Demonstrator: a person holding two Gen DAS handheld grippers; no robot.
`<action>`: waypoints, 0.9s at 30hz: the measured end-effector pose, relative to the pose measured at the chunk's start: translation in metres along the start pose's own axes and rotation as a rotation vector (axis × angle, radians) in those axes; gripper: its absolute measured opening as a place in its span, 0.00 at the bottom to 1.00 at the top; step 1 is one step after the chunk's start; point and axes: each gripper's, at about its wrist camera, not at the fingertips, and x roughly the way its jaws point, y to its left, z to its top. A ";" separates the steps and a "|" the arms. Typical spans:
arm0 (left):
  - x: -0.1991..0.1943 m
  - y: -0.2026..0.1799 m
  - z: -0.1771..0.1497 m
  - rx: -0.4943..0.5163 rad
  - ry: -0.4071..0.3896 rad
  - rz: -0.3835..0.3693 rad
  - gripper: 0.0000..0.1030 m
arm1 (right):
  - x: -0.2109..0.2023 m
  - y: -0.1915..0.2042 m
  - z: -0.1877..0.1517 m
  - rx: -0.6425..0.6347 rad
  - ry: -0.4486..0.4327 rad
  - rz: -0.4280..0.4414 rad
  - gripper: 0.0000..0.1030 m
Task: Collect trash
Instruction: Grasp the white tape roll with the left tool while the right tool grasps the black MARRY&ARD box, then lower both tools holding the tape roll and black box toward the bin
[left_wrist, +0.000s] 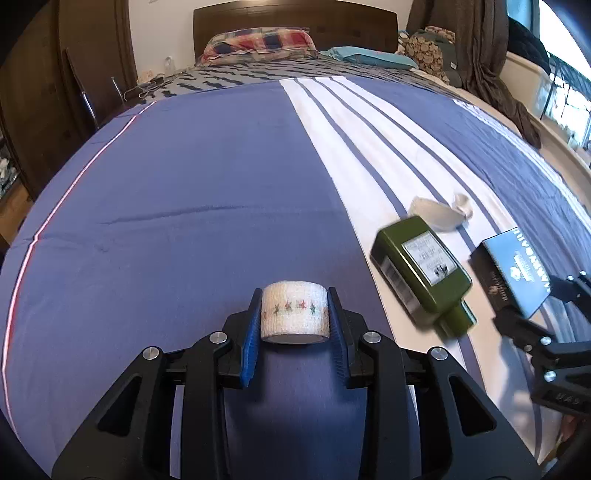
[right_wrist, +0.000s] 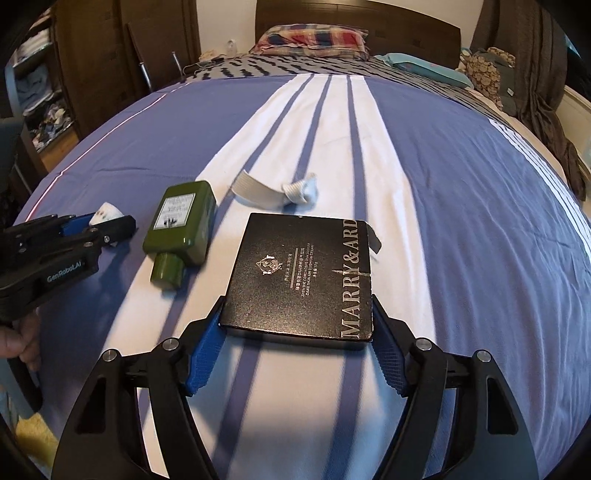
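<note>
My left gripper (left_wrist: 294, 314) is shut on a white bandage roll (left_wrist: 294, 312) with a band of coloured stars, held just above the blue bedspread (left_wrist: 184, 177). It also shows in the right wrist view (right_wrist: 110, 221) at the far left. My right gripper (right_wrist: 297, 314) is shut on a flat black box (right_wrist: 299, 273) lettered "MARRY & ARD", its blue pads against both side edges. A green bottle (right_wrist: 181, 229) lies on its side between the two grippers; it also shows in the left wrist view (left_wrist: 421, 269). A crumpled white strip (right_wrist: 280, 188) lies beyond the box.
The bed fills both views, with white stripes (right_wrist: 325, 147) down the middle. Pillows (right_wrist: 314, 40) and a dark headboard (left_wrist: 295, 22) stand at the far end. A dark wardrobe (right_wrist: 92, 55) is on the left. Brown cloth (right_wrist: 535, 92) hangs at the right.
</note>
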 end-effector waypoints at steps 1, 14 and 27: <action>-0.002 -0.001 -0.002 0.001 0.000 0.000 0.30 | -0.003 -0.001 -0.003 0.001 -0.001 0.000 0.71; -0.065 -0.029 -0.063 0.017 -0.027 -0.043 0.30 | -0.051 -0.019 -0.061 0.031 -0.013 -0.008 0.71; -0.146 -0.066 -0.115 0.043 -0.109 -0.082 0.30 | -0.118 -0.023 -0.111 0.053 -0.097 0.018 0.71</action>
